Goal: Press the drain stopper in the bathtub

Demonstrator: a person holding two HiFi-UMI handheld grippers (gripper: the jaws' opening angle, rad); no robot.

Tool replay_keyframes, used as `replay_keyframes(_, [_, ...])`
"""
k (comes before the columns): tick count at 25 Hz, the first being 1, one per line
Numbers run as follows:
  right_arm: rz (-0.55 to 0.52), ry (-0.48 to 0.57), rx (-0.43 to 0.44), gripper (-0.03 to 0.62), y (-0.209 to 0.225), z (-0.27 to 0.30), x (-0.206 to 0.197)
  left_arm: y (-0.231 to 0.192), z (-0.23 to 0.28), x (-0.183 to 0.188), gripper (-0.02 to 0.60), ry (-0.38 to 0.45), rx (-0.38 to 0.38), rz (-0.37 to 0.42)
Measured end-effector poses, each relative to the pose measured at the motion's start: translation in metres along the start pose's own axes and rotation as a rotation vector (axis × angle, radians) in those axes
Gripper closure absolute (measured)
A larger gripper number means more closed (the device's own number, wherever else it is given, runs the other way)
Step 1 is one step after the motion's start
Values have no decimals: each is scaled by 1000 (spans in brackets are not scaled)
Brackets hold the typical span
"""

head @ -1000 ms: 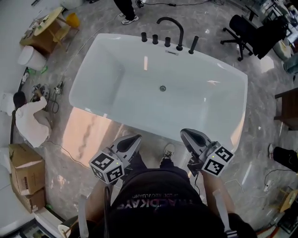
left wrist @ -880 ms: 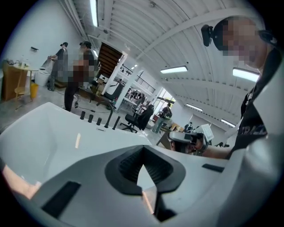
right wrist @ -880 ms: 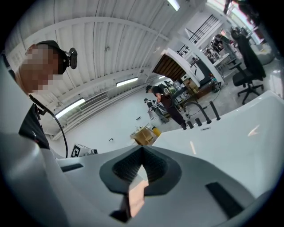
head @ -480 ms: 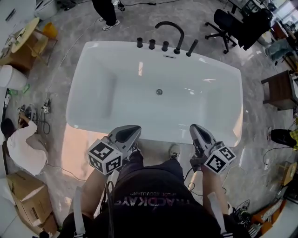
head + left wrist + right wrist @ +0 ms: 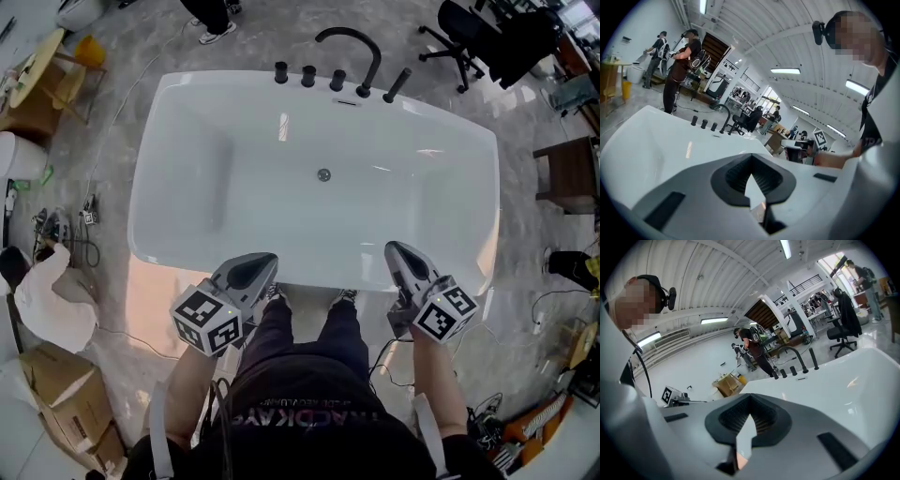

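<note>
the bathtub (image 5: 187,197) is glossy white, with a small silver-grey drain stopper (image 5: 323,174) at its middle. the faucet (image 5: 356,52) and knobs (image 5: 308,77) on its far rim are black. the floor (image 5: 525,309) around the bathtub is grey with marble veining. at the bathtub's near rim, the left gripper (image 5: 261,264) and right gripper (image 5: 400,253) are grey, with black ribbed pads (image 5: 736,173) and black-and-white square-patterned marker cubes (image 5: 208,319). left of the bathtub, the cardboard boxes (image 5: 56,403) are brown.

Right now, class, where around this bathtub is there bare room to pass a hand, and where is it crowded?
Bare: inside the white rectangular bathtub, the floor left and right of the small round metal drain stopper, and toward the near rim. Crowded: the far rim, with the black curved faucet and black knobs.
</note>
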State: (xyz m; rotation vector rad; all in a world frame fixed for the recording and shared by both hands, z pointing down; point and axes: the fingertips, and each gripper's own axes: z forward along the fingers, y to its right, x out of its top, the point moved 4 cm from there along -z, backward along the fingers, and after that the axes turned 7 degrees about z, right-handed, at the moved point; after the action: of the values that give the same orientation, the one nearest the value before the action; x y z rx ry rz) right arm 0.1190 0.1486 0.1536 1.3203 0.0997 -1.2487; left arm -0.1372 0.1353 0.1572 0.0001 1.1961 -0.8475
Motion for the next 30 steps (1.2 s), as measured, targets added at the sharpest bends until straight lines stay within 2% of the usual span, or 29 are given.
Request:
replay_keyframes(5, [7,-93,10,579,59,32,-8,-8,24,-28,572,-44,70,-65])
replay_keyframes(8, [1,-164,5,579,103,55,-19,-13,44,-47,572,-82,103,-64])
replay_keyframes(14, [-41,-281,-18,579,184,113,-44,-38,89,-77,572,-141,111,10])
replay_keyframes(20, [-59,-353,-64,579,251,179,-81,-78,134,-106,572,-177,78,147])
replay_keyframes(27, [-22,-418,-129,579,326,252,-132,-113,166,-141,572,-173,52,233])
replay_keyframes(30, [-40,-473,-165,579,358,287,-160,-130,174,-160,572,-174,38,300])
